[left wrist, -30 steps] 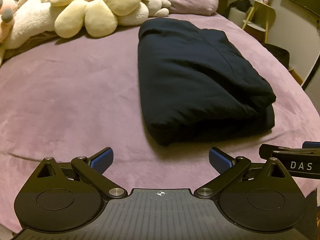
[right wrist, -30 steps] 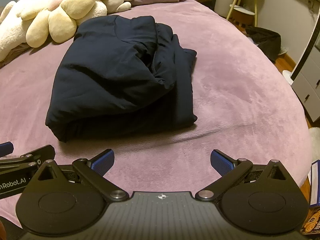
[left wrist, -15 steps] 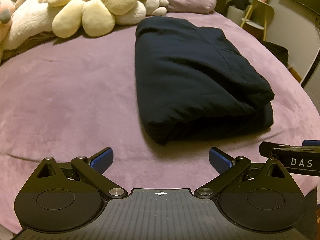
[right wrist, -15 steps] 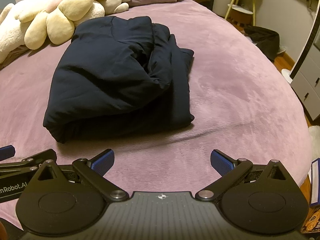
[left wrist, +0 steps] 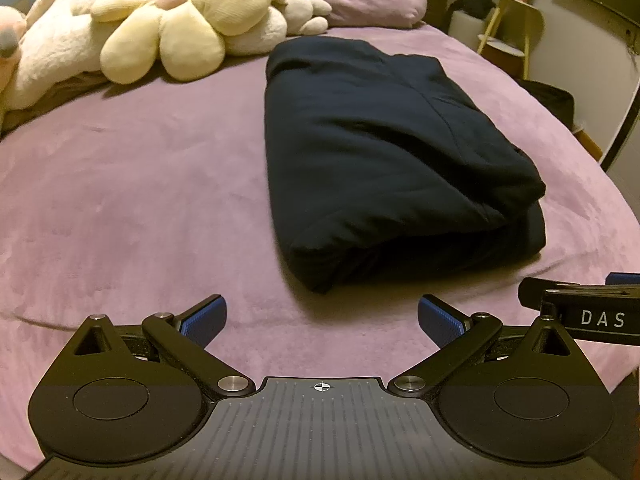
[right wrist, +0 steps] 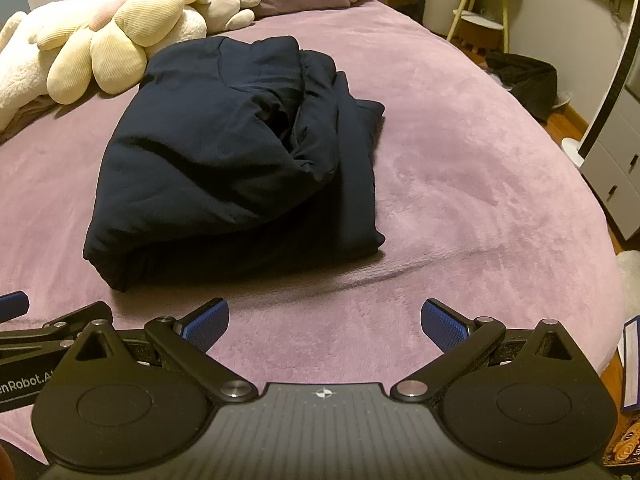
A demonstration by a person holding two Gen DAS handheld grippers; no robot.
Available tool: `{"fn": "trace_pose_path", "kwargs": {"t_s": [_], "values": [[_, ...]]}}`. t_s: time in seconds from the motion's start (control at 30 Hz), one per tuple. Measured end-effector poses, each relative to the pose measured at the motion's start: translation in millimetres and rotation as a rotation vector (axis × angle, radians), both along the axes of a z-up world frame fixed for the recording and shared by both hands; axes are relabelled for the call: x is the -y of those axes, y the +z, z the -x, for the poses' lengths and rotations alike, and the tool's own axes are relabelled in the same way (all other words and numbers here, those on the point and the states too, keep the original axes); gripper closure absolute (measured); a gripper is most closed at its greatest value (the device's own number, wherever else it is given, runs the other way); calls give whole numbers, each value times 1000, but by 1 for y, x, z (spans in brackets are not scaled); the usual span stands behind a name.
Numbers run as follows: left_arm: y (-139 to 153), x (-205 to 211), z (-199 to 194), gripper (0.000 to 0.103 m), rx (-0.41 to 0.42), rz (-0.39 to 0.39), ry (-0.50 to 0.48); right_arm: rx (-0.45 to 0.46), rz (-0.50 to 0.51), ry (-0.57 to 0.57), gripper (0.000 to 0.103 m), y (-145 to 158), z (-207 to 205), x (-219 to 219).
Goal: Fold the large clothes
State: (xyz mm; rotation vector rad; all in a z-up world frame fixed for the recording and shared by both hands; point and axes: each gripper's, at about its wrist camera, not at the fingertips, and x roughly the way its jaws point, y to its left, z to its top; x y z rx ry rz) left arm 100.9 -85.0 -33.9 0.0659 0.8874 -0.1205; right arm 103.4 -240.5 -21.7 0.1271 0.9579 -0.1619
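**Folded dark garment resting mid-bed, both tools standing off empty**

The dark navy garment (left wrist: 392,152) is lying as a thick, layered bundle on the purple bed (left wrist: 132,200), roughly midway across it and nearer the foot edge than the pillows. In the right wrist view its right side is showing loose, uneven layers and a puckered fold, while the near edge is looking rounded and plump. It is probably going to handle as soft, floppy and fairly bulky cloth, not slippery on the plush cover; a pinch through several layers at a near corner, or along that ragged right edge, seems the best hold for tidying. Plush toys (left wrist: 168,36) are lying along the head edge, beyond the bundle and apart from it. The left hand-held gripper (left wrist: 320,318) is hovering at the foot edge, spread wide and holding nothing; the right hand-held gripper (right wrist: 325,320) is doing likewise just beside it.
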Motion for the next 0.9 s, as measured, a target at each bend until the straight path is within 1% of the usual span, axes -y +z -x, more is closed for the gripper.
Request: {"fn": "trace_pose_path", "kwargs": {"t_s": [0.9], "values": [[-3, 1, -5, 0, -14, 5, 4, 6, 2, 5, 1, -2, -1, 0]]}}
